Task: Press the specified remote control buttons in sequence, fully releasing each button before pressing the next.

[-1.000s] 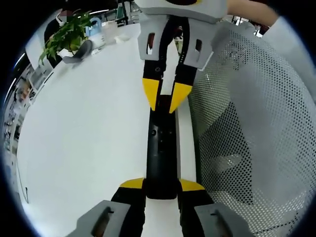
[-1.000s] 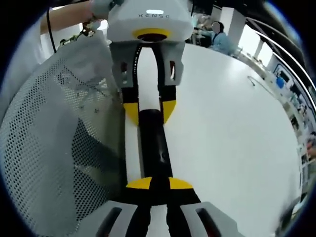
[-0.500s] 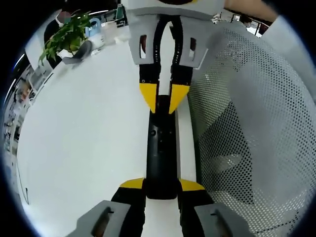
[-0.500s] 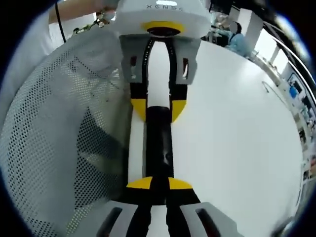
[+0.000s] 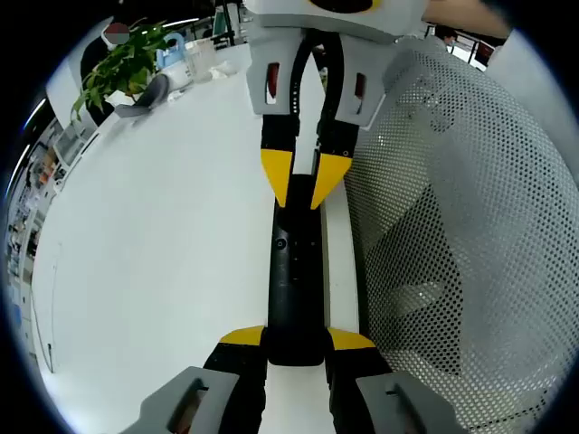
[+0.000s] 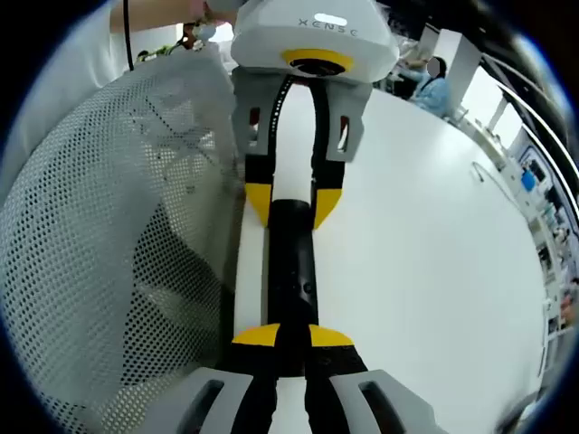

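A long black remote [image 5: 294, 280] lies on a white strip along the table edge. My left gripper [image 5: 297, 339] is shut on its near end, one yellow-tipped jaw on each side. In the right gripper view the left gripper [image 6: 291, 201] clasps the remote [image 6: 291, 271] at the far end. My right gripper [image 6: 294, 336] is shut, its tips close together over the remote's top face. From the left gripper view, the right gripper [image 5: 303, 185] comes down from above onto the remote's far end. A small round button [image 5: 281, 242] shows just below its tips.
A white perforated mesh surface [image 5: 452, 226] [image 6: 118, 226] rises right beside the remote. The white table [image 5: 154, 226] [image 6: 425, 226] spreads wide on the other side. A green plant [image 5: 127, 63] and some containers [image 5: 199, 59] stand at its far end. A person [image 6: 432, 77] sits far off.
The right gripper drew slightly back from the remote's far end and has come down onto it again. The left gripper keeps its hold and the remote has not moved.
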Demonstrator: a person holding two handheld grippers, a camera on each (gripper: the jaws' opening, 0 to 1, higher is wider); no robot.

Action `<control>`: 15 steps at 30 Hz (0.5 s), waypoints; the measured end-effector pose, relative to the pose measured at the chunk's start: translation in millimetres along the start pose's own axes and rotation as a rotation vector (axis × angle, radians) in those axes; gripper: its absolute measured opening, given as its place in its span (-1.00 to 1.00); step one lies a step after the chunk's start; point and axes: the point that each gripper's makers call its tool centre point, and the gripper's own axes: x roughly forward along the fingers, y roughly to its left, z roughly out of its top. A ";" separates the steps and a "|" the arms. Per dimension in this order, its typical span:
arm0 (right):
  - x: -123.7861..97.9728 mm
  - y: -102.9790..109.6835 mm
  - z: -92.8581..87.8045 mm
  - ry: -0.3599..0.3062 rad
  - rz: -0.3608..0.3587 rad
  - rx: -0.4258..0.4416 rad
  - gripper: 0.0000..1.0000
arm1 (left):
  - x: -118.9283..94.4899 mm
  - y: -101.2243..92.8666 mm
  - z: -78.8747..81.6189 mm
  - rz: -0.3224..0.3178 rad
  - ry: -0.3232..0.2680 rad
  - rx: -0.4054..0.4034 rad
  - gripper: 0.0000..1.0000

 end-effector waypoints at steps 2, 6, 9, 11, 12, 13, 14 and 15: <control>-0.3 -0.4 -0.1 -0.014 -0.005 -0.009 -0.87 | 0.1 0.1 0.0 -0.001 0.001 0.000 -0.52; 0.1 -1.2 0.5 -0.026 -0.008 0.007 -0.87 | 0.3 0.4 0.3 -0.001 -0.002 -0.004 -0.52; 0.0 -2.0 0.7 -0.033 0.003 0.017 -0.87 | 0.1 0.6 0.2 -0.002 -0.011 -0.008 -0.52; 0.1 -1.8 0.8 -0.033 0.008 0.023 -0.87 | 0.1 0.8 0.3 -0.002 -0.016 -0.011 -0.52; 0.0 -1.6 0.8 -0.033 0.009 0.019 -0.87 | 0.2 0.8 0.4 -0.002 -0.018 -0.013 -0.52; 0.1 -1.4 0.5 -0.032 0.010 0.016 -0.87 | 0.3 0.8 0.5 -0.002 -0.020 -0.014 -0.52; 0.1 -1.4 0.4 -0.031 0.010 0.014 -0.87 | 0.3 0.8 0.9 -0.001 -0.022 -0.016 -0.52; 0.1 -1.6 0.4 -0.032 0.010 0.017 -0.87 | 0.3 0.9 1.0 -0.001 -0.023 -0.018 -0.52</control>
